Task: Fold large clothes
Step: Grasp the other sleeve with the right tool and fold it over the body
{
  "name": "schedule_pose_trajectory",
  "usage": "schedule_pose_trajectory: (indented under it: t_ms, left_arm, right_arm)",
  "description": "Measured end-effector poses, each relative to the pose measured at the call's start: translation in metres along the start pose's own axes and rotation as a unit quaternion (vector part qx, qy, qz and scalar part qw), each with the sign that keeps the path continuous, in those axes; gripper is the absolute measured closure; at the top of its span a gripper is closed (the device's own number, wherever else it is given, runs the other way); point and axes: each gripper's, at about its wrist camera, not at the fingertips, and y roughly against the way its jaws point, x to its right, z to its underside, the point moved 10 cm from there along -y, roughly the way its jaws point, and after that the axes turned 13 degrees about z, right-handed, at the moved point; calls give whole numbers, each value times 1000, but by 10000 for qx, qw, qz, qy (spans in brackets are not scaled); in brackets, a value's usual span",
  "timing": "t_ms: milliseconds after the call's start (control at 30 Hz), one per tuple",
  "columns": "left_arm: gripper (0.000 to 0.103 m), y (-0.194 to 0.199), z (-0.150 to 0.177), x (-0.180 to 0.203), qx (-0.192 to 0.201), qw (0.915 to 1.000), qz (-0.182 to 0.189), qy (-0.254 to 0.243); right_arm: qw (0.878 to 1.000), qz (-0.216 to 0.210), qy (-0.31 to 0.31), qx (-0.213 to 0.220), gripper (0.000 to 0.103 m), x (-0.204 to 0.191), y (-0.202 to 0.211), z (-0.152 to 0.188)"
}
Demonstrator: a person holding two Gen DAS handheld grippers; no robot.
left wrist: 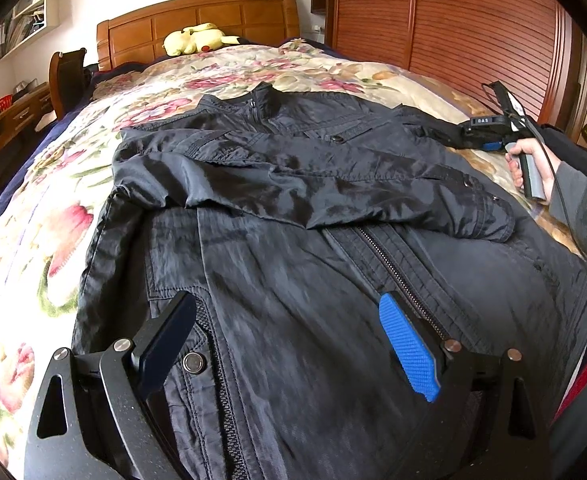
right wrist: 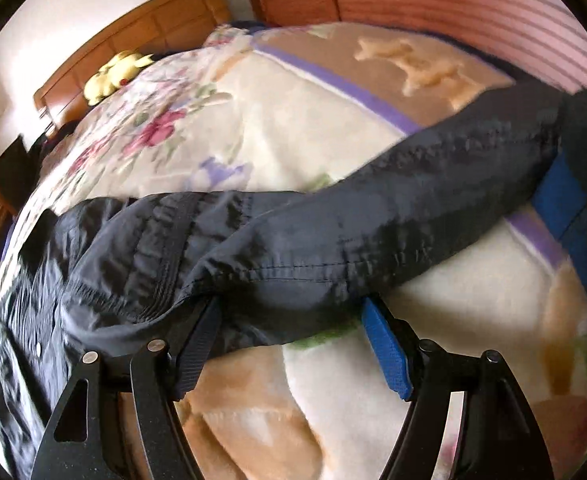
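Black and faintly shiny, the jacket [left wrist: 293,200] lies front-up across the floral blanket [left wrist: 73,208] on the bed, its collar pointing toward the wooden headboard [left wrist: 197,20] and its hem nearest me. One sleeve [left wrist: 333,188] is folded across the chest, its cuff resting close to the zip [left wrist: 397,276] that runs down the middle.

Over the lower front of the jacket hang the left tongs [left wrist: 289,332], spread wide with nothing between them; the blue pad [left wrist: 409,352] sits just beside the zip and the dark one near a metal snap button [left wrist: 194,362].

At the far side of the bed, the right hand [left wrist: 527,168] holds the right tongs [right wrist: 289,328] at the other sleeve [right wrist: 333,236], which stretches out over the cream and tan part of the blanket. Seen from that wrist, those tongs are parted too, their tips tucked under the sleeve's lower edge, one on each side of a bulge of cloth, not pinched down on it. That view is blurred.

A yellow plush toy [left wrist: 197,40] rests against the headboard, and a slatted wooden wardrobe [left wrist: 453,20] stands beyond the bed.
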Motion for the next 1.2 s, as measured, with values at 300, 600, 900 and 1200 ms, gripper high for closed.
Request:
schedule_pose_trajectory:
  t_ms: [300,600,900,1200]
  left_arm:
    - [10,-1,1,-1,-20,10000,-1,-11]
    - [10,-1,1,-1,-22,10000,-18,-34]
    - [10,7,-3,-4,90,9999,-61,-6]
    - [10,22,-11,-9,461,9988,-161,1]
  right_arm:
    - [9999,26,109,-18,58,-6,-8,-15]
    - [9942,-230,748,742,96,-42,36,-40]
    - [9561,-1393,1931,1711,97,-152,162,-12]
    - [9064,-2217,3377,1236,97,-251,210,132]
